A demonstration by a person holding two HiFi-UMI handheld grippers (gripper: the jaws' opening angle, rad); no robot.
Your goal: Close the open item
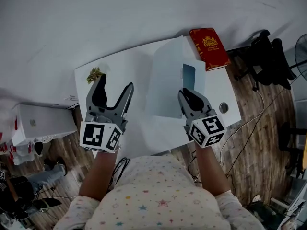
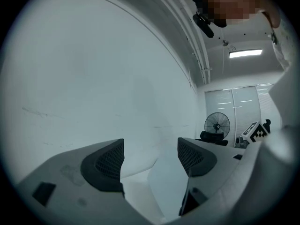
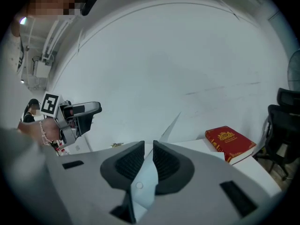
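Pale folder [image 1: 168, 83] sits mid-frame on the white counter [image 1: 127, 66], cover raised, likely light, floppy, slick; right tool [image 1: 187, 94] clenches its cover edge, a fair hold, left tool [image 1: 115, 83] released, empty

Probably an office: white desk [image 1: 125, 67], black swivel chair [image 1: 263, 51], floor fan [image 2: 217, 124].

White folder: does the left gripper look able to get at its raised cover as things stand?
Probably yes. The left gripper is open and empty, and only bare table lies between it and the cover, which the right gripper pinches.
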